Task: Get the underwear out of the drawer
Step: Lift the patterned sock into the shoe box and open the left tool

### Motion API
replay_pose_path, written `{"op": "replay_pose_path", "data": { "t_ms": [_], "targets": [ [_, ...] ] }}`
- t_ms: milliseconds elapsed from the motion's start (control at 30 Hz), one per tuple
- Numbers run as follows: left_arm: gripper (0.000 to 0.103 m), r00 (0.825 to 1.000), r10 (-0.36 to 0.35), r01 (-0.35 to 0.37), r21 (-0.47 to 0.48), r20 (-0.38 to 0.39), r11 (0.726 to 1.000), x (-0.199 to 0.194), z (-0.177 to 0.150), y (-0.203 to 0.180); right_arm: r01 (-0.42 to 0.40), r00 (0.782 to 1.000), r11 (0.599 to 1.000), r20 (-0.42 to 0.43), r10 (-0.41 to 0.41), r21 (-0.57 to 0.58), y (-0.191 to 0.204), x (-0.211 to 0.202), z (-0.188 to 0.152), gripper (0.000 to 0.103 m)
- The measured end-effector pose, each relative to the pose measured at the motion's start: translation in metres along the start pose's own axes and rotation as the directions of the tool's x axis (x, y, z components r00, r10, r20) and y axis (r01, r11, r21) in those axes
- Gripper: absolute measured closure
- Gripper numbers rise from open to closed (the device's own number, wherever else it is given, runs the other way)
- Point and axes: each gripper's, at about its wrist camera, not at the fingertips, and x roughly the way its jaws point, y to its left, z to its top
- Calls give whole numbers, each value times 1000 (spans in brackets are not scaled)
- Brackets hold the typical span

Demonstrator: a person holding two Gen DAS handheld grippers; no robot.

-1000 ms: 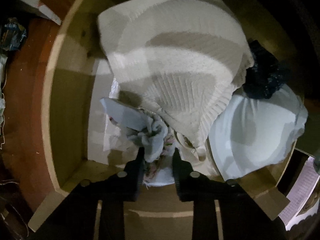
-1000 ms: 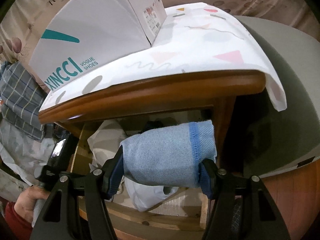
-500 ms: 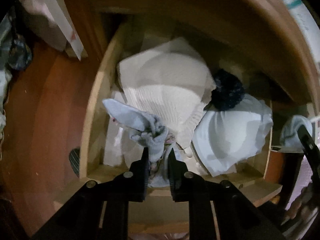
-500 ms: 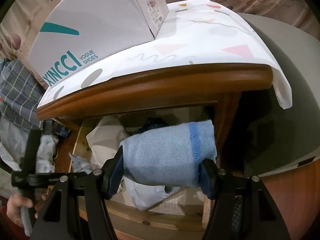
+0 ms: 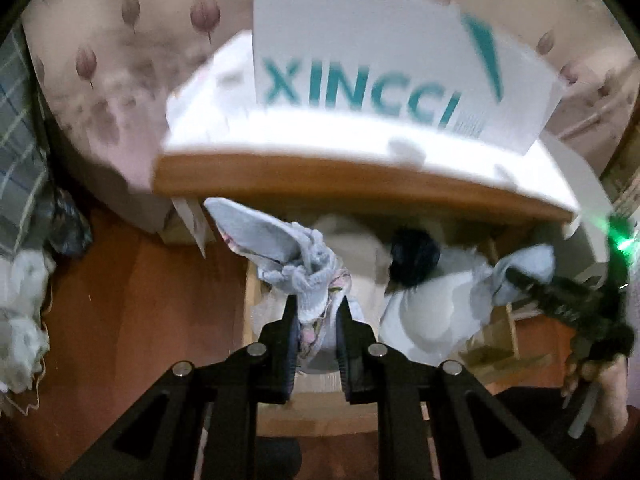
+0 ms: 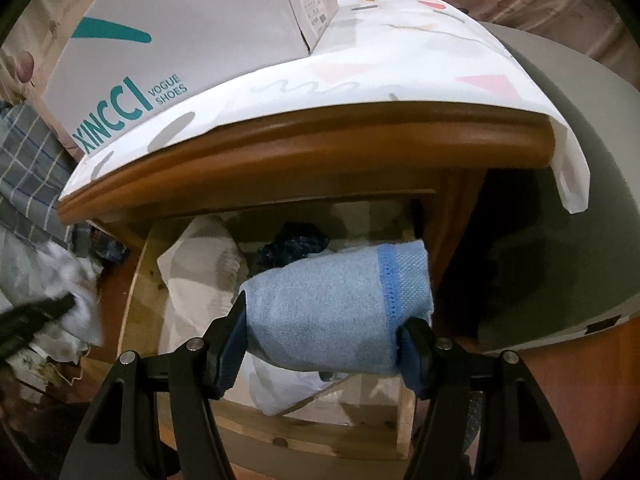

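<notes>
The left wrist view shows what the right one hides: the left gripper (image 5: 316,316), low in the centre of the frame, has its jaws closed on a crumpled pale blue-grey underwear (image 5: 288,256), held above the open drawer (image 5: 248,300). The cloth fans up and to the left from the pinch, its long axis slanting toward the upper left; a floral scrap hangs between the fingers. That frame is blurred, so I can't make out the fabric's edges.

The right wrist view is sharp. There the right gripper (image 6: 324,336) clamps a folded light blue cloth (image 6: 332,308) across its width, long axis left to right, a darker blue band near its right end. It blocks much of the drawer behind it.

In the drawer lie a cream knit (image 6: 200,256), a dark bundle (image 6: 292,244) and a white garment (image 5: 424,320). The wooden top (image 6: 320,148) overhangs, carrying a patterned sheet (image 6: 400,64) and a XINCCI box (image 6: 192,28). A hand (image 5: 604,384) shows at the lower right of the left view.
</notes>
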Motion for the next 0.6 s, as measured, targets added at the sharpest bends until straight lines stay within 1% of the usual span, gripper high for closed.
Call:
{"op": "replay_pose_path", "data": {
  "t_ms": [133,200,267,300,433,533,600],
  "targets": [
    [87,996,7,-10,30,87,1000,-34,18,2,19,1000,1000,-10,-19,-5,-1,2,-2,42],
    [87,992,6,-12,47,124,999,-55,31,3,23,1000,1000,-18,-23,-2,-2,4,-3,42],
    [87,989,-4,-5,58,148,998,-67,43,1,26,999,1000,-22,-26,-2,-2,4,-4,42],
    [87,986,-5,-6,66,169,998,-79,53,3,28,999,1000,-23,-28,-3,-2,4,-4,42],
    [87,972,7,-31,99,235,995,-104,84,-1,30,999,999,-27,-30,-14,1,6,-5,42],
    [87,960,2,-39,125,280,991,-120,110,0,28,999,999,-34,-29,-14,2,8,-5,42],
    [87,957,-17,-29,151,290,988,-125,130,-2,28,999,999,-37,-29,-17,2,8,-5,42]
  ]
}}
